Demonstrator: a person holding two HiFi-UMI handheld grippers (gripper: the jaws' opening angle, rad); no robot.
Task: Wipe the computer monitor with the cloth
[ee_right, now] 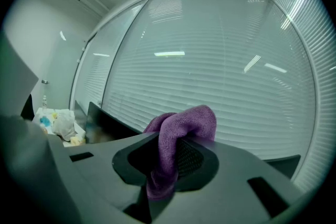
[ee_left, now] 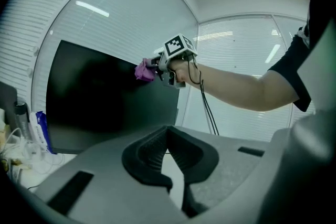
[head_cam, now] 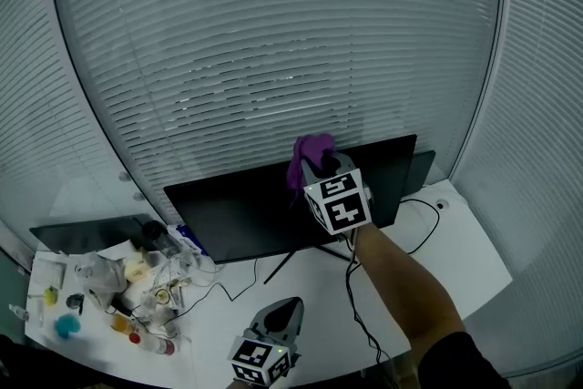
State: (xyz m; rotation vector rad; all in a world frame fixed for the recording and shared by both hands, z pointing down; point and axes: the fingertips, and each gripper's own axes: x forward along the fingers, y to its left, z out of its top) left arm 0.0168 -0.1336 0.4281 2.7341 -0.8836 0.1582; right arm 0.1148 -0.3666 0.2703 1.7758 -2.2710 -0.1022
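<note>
At the far left of the white table (head_cam: pixel 460 255) we see a heap of bags and small bottles (head_cam: pixel 123 282), with a flat dark panel (head_cam: pixel 86 234) lying just behind it. To its right stands the monitor (head_cam: pixel 255 214), black and unlit, its back to the pale blinds (head_cam: pixel 273 41) that fill the far wall. Nearer to us, low over the table's near edge and well apart from the screen, hangs the left gripper (ee_left: pixel 167 131). Its own view shows the two dark pads brought together at their tips with nothing caught between them. Further right, the purple cloth (head_cam: pixel 308 152) sits at the monitor's top edge, right of its middle. We cannot tell whether it presses on the glass. The right gripper (ee_right: pixel 173 140) holds it, its jaws clenched on a fold of the fabric, which bunches above the pads and trails down between them. A bare forearm (head_cam: pixel 405 287) runs back from that gripper toward the near right. A thin black cable (head_cam: pixel 424 228) loops over the table beside the monitor's right end.
</note>
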